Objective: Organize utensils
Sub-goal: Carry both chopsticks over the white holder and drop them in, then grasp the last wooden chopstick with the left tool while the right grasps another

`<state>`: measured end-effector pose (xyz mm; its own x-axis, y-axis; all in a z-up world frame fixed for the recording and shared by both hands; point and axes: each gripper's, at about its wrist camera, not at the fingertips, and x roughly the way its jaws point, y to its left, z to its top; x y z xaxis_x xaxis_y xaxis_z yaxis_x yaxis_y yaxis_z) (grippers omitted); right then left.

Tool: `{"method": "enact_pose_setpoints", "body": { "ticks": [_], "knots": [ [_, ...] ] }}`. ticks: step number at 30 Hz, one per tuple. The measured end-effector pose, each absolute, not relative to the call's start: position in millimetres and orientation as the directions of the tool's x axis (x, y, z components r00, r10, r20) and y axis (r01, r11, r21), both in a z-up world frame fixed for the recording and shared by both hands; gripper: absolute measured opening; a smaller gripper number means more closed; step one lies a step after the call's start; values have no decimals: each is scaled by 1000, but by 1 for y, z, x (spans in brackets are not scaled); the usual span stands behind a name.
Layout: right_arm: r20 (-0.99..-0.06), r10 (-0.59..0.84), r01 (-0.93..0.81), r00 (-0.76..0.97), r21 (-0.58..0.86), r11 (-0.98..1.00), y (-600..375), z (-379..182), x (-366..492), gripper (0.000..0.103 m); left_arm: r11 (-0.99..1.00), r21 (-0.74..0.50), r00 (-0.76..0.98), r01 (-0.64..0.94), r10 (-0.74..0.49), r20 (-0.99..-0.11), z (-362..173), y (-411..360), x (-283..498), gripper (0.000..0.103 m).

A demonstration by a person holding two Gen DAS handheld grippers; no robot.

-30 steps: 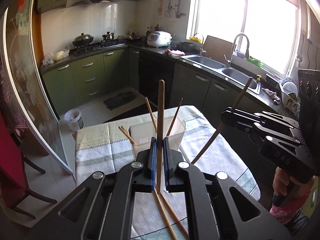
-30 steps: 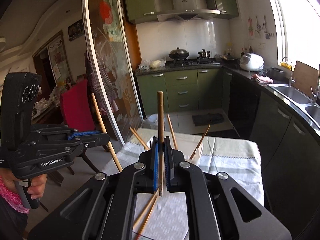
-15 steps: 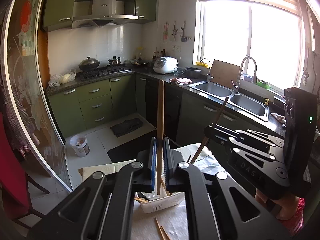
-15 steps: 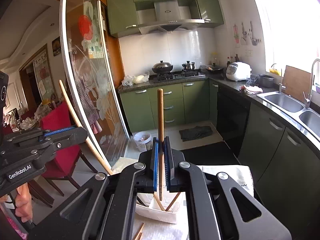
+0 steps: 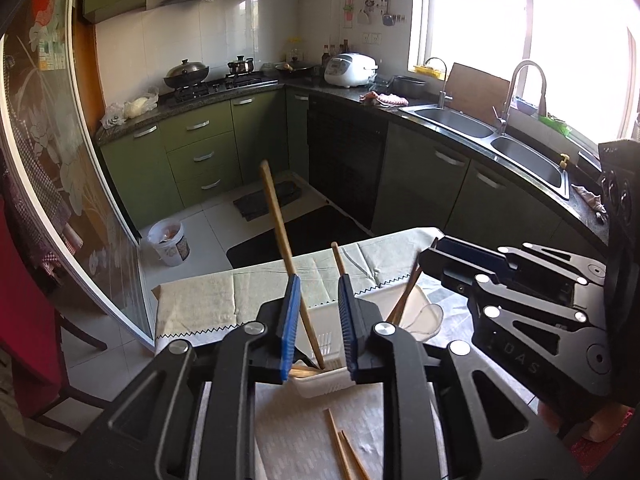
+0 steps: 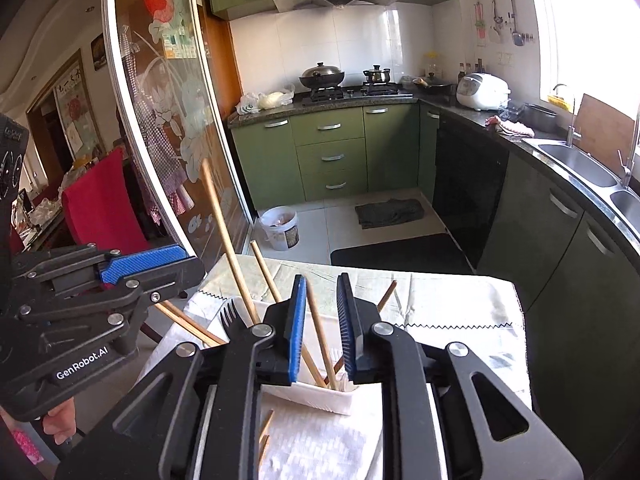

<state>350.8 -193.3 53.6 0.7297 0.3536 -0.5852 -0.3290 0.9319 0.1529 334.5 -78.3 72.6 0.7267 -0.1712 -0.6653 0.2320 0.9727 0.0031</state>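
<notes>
A white slotted utensil basket (image 5: 324,376) (image 6: 320,396) stands on the cloth-covered table. My left gripper (image 5: 318,316) is open just above it; a wooden chopstick (image 5: 280,232) stands free between the jaws, leaning left with its tip in the basket. My right gripper (image 6: 322,320) is open above the same basket; a wooden chopstick (image 6: 316,328) leans free between its jaws into the basket. Several more chopsticks and a black fork (image 6: 229,314) stand in the basket. Each gripper shows in the other's view, left gripper (image 6: 120,276), right gripper (image 5: 460,260).
Loose chopsticks (image 5: 344,452) (image 6: 264,436) lie on the tablecloth (image 5: 200,304) near the basket's front. A red chair (image 6: 100,208) and a glass sliding door (image 6: 168,120) are to the left. Green kitchen cabinets (image 6: 332,156) and a sink (image 5: 472,120) lie beyond.
Both grippers have lowered toward the basket and opened. Each chopstick, held upright before, now stands loose in the basket, leaning.
</notes>
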Motion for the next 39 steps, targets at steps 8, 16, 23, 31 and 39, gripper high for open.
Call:
{"method": "enact_pose_setpoints", "body": {
  "ticks": [8,16,23,31,39],
  "knots": [
    [-479,400,-355,781,185,916,-231,75,275,27,960,17,663,279,-180,-727,55,-87,285,27],
    [-543,427,-332,723,269,904,-276,3,195,27,949,-29,322,313,-134,-937,-75,-92,263,27],
    [-579,455,-259,676,392,883,-318,-52,166,27,960,29,258,277,-45,-965,-120,-93,271,27],
    [-571,447,-197,689,446,873,-352,-66,159,28,961,74,222,266,13,-975,-138,-98,283,17],
    [-570,451,-193,687,456,869,-355,-63,162,32,957,90,210,276,31,-977,-148,-101,284,11]
  ]
}}
